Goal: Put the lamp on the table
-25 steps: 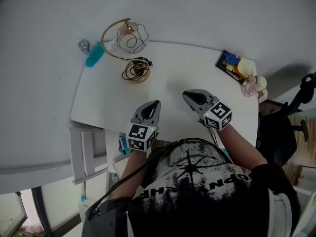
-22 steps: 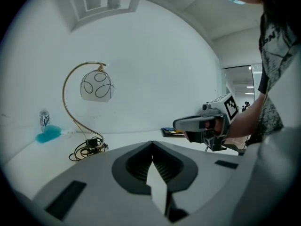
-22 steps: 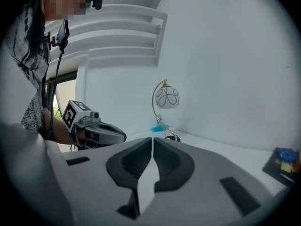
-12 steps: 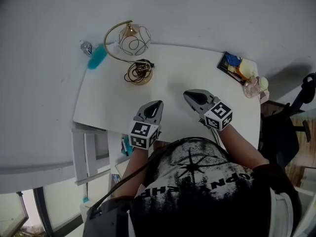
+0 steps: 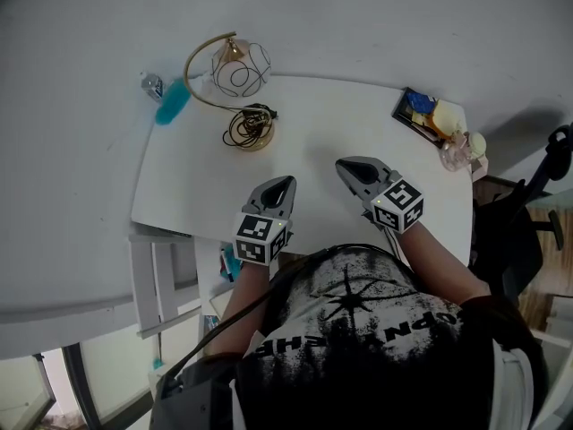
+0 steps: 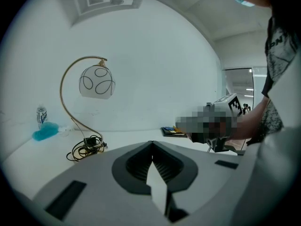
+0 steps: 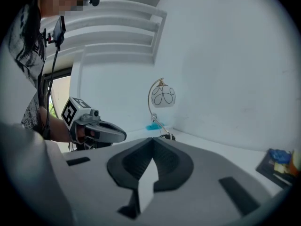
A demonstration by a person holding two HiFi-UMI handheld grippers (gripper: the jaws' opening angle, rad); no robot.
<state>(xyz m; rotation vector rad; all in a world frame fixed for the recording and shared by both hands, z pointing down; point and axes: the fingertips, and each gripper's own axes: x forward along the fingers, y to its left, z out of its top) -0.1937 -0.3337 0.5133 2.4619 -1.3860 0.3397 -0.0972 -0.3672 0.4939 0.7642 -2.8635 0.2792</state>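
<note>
Left tool: we are holding the left tool (image 5: 283, 184) clenched over the near edge of the tabletop (image 5: 197, 186). Its jaws are meeting tip to tip with nothing between them, as its own view (image 6: 151, 146) is showing.
Right tool: we are closing the right tool (image 5: 345, 165) tip to tip, also empty, and its own view (image 7: 151, 143) is showing the jaws touching. It is hovering just beside the left one, the two apart.
Lamp: the lamp (image 5: 240, 72) is standing upright on the far left part of the tabletop, well apart from both tools. Its gold arm is arching over to a round white shade, and we are touching none of it.
Cord: a dark cord (image 5: 243, 129) is lying coiled on the lamp's base.
In between: bare white tabletop is stretching from both tools to the lamp.
Far left corner: a teal thing (image 5: 170, 102) and a small bottle (image 5: 153, 84) are sitting by the wall (image 5: 376, 25), near the lamp.
Far right corner: a dark tray (image 5: 405, 107) is carrying blue and yellow bits, with a pink bottle (image 5: 453, 154) just beside it.
Off the tabletop: a black chair (image 5: 528, 213) is standing to our right.
Count: we are seeing two tools, one lamp, one cord coil, one teal thing, one small bottle, one tray, one pink bottle and one chair.
</note>
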